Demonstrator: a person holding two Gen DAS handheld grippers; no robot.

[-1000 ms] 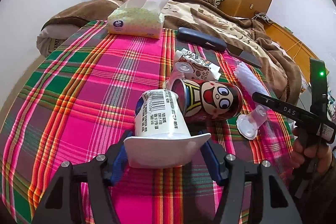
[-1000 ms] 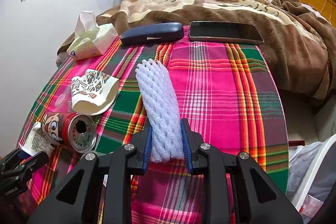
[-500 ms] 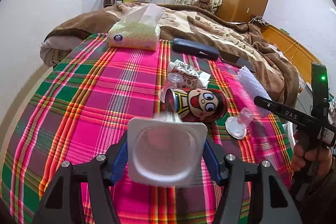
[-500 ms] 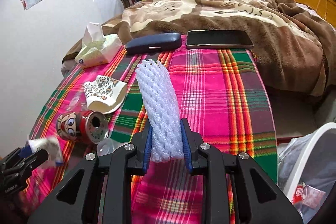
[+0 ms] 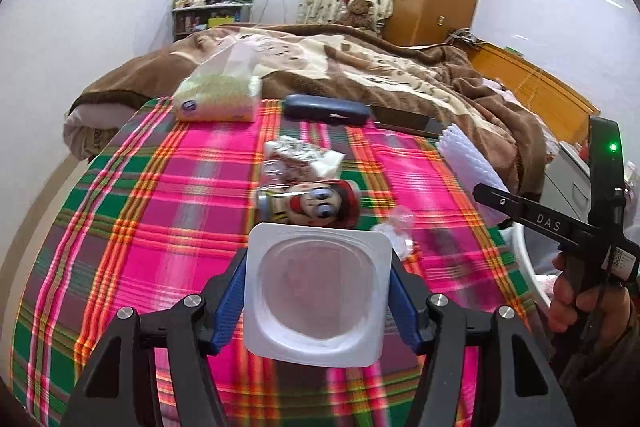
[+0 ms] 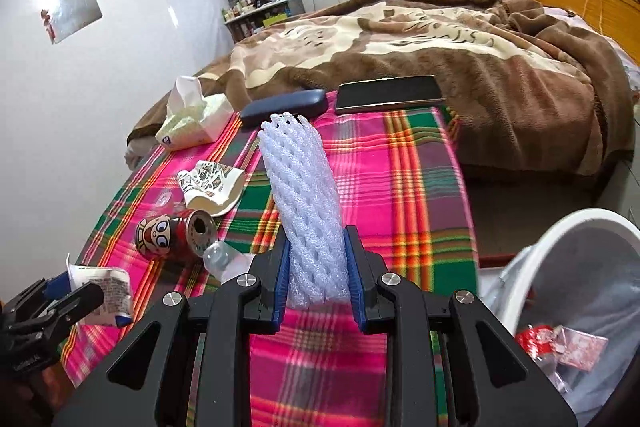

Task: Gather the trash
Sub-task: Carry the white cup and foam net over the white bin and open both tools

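The left hand-held gripper [image 5: 318, 291] is pinching a white plastic yogurt cup [image 5: 318, 287] by its sides, open mouth facing the camera, raised above the plaid-covered table [image 5: 160, 211]. The right hand-held gripper [image 6: 316, 279] is squeezing a white foam mesh fruit sleeve [image 6: 304, 195] that is sticking up tilted above the table's right side, beside a white bin lined with a grey bag [image 6: 572, 267]. Farther along the table, a red cartoon-faced drink can [image 6: 172, 231] is lying on its side, with a crumpled printed paper cup [image 6: 212, 183] just behind it. At the far edge a tissue pack [image 5: 218, 99], a dark blue glasses case [image 5: 326, 109] and a black phone [image 6: 390, 93] are resting.
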